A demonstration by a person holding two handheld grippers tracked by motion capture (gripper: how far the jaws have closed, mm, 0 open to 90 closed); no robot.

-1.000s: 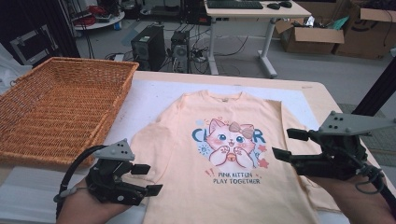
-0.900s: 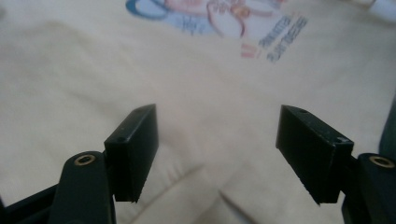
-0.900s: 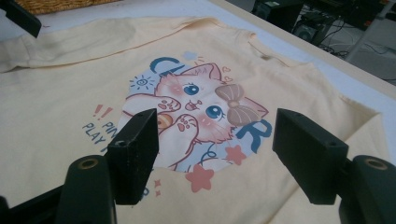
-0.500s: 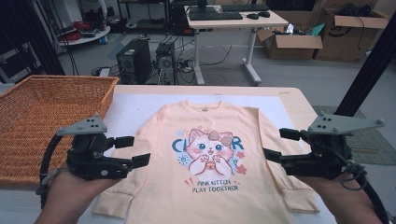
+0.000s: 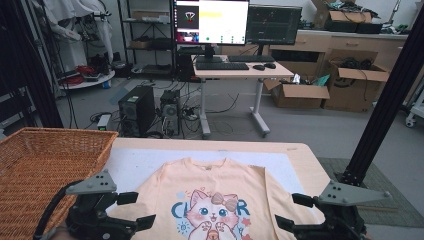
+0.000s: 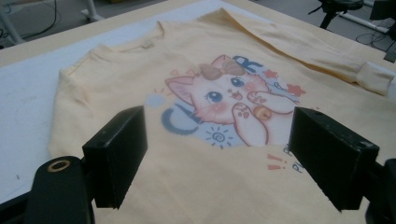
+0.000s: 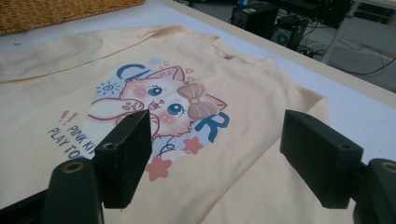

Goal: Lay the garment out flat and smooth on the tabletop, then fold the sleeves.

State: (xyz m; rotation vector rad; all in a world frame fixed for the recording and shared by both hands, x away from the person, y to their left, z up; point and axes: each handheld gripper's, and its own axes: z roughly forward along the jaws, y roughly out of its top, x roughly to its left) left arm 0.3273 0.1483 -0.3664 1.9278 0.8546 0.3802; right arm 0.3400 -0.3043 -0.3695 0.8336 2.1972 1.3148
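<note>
A pale peach long-sleeved shirt (image 5: 220, 182) with a pink kitten print lies flat, front up, on the white mat (image 5: 145, 162). My left gripper (image 5: 137, 209) hovers over the shirt's left sleeve and side, and in the left gripper view the left gripper (image 6: 219, 154) looks across the print (image 6: 224, 100). My right gripper (image 5: 292, 211) hovers over the shirt's right sleeve, and in the right gripper view the right gripper (image 7: 219, 154) faces the shirt (image 7: 261, 88). Both sets of jaws have just been opening; they stand wide apart with nothing between them.
A wicker basket (image 5: 45, 160) stands at the table's left, seen again as the basket (image 7: 56, 11) in the right gripper view. Beyond the table's far edge (image 5: 210, 144) are a desk with monitors (image 5: 235, 67), a computer tower (image 5: 136, 107) and cardboard boxes (image 5: 300, 95). A black post (image 5: 385, 110) rises at the right.
The high view now takes in more of the room and less of the table. The left gripper has come up and in over the shirt's left side. Both sets of jaws stand wider.
</note>
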